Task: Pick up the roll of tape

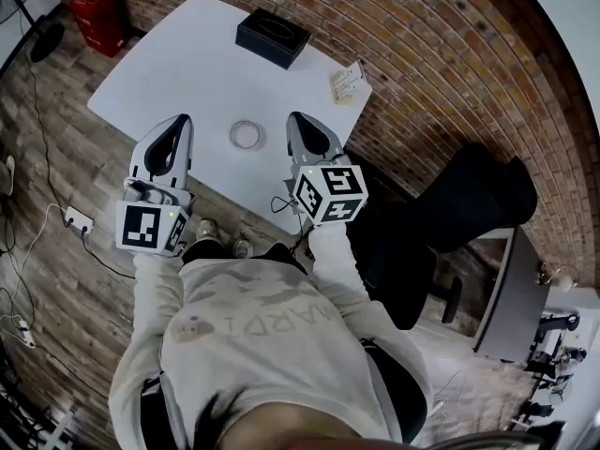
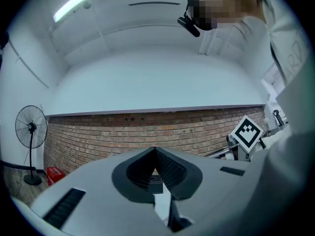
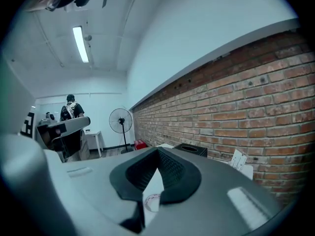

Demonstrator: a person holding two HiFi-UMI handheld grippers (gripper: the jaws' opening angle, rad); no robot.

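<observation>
The roll of tape is a thin clear ring lying flat on the white table, near its front edge. My left gripper hovers over the table edge to the left of the roll, and my right gripper to its right; neither touches it. Both point toward the brick wall. In the left gripper view the left gripper has its jaw tips meeting with nothing between them. The right gripper looks the same in its own view, and the tape shows through the slit below its tips.
A black box sits at the table's far edge and a small card stand at its right corner. A red case and a standing fan are on the floor to the left, and a black chair stands to the right.
</observation>
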